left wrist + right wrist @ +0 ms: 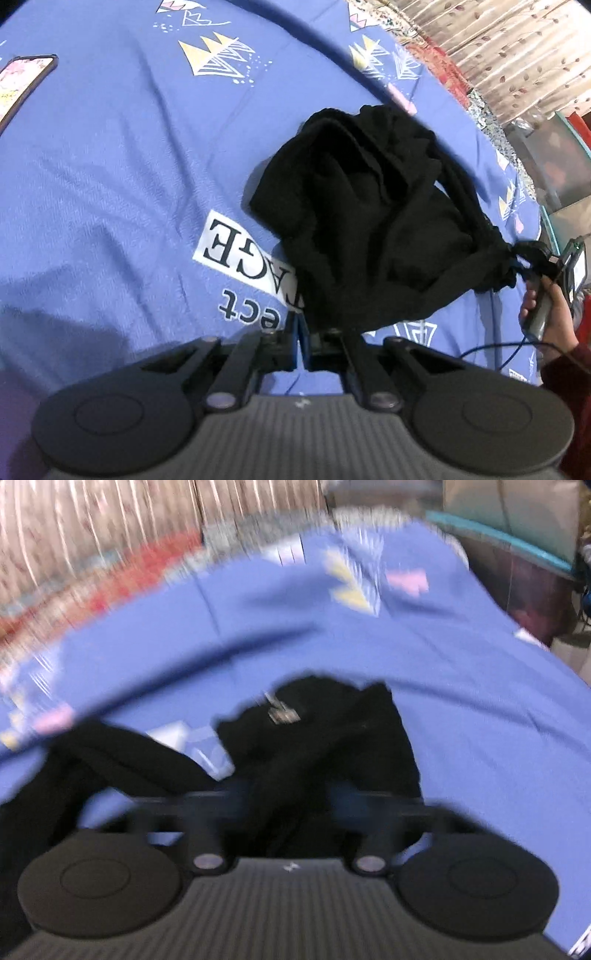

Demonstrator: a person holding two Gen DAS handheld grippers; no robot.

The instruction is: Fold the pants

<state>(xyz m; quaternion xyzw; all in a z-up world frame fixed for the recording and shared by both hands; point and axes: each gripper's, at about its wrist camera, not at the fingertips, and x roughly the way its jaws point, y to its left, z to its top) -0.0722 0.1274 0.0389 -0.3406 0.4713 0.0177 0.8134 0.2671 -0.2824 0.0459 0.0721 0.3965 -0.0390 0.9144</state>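
The pants (365,221), black and bunched, lie on our blue bedsheet (110,166) beside its white printed label (236,247). Our left tool (301,345) pinches their near edge; our right tool (532,266) grips another bunch.

Dim fisheye views, right one motion-blurred

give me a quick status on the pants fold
Left tongs shut on black pants. Right tongs shut on the other end. Pants bunched above the blue sheet. Phone well off to the side.
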